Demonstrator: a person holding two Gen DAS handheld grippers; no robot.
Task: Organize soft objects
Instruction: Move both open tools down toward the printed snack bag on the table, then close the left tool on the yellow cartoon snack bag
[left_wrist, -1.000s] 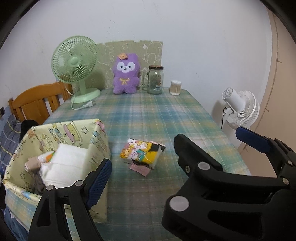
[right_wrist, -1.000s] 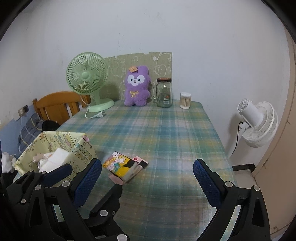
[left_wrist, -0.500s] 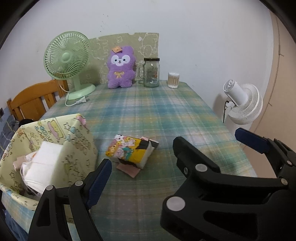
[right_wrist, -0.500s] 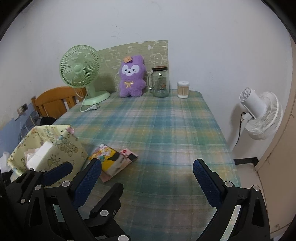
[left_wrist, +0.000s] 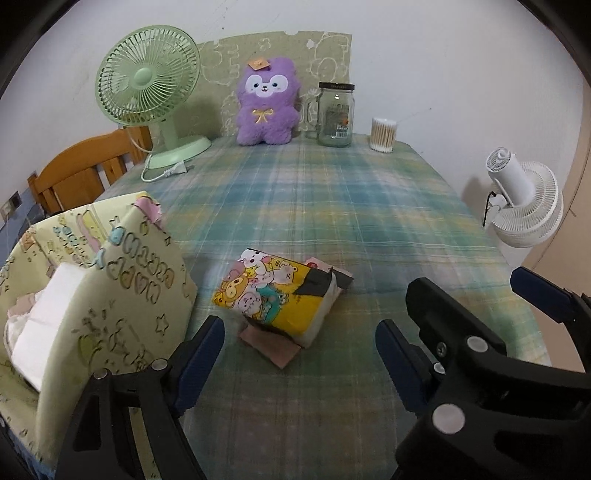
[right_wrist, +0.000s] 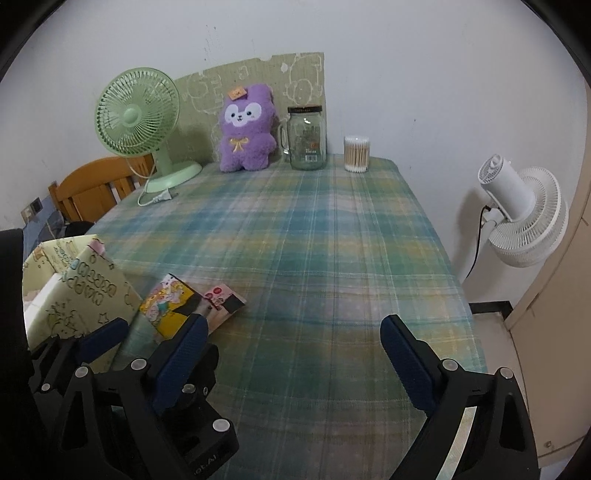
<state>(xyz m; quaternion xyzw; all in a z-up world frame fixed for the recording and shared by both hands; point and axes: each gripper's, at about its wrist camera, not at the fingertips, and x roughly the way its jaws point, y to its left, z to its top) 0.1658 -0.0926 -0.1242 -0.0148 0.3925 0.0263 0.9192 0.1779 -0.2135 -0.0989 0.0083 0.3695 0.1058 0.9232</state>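
Observation:
A soft yellow cartoon-print packet (left_wrist: 277, 299) lies on the plaid tablecloth, on top of a pink cloth (left_wrist: 269, 345); it also shows in the right wrist view (right_wrist: 173, 304). My left gripper (left_wrist: 299, 349) is open and empty, just in front of the packet. A pale yellow fabric bin (left_wrist: 92, 280) stands at the left with white folded cloth (left_wrist: 48, 314) inside. My right gripper (right_wrist: 291, 347) is open and empty over the near table, to the right of the left gripper. A purple plush (left_wrist: 267, 101) sits at the far edge.
A green desk fan (left_wrist: 147, 81) with its loose plug, a glass jar (left_wrist: 335, 114) and a cotton swab tub (left_wrist: 384, 134) stand at the back. A white fan (left_wrist: 524, 203) stands off the table's right edge. A wooden chair (left_wrist: 85, 170) is at the left.
Both grippers have moved forward over the table toward the packet. The left gripper's right finger has come into view, and the packet lies closer between its fingers. Nothing was grasped.

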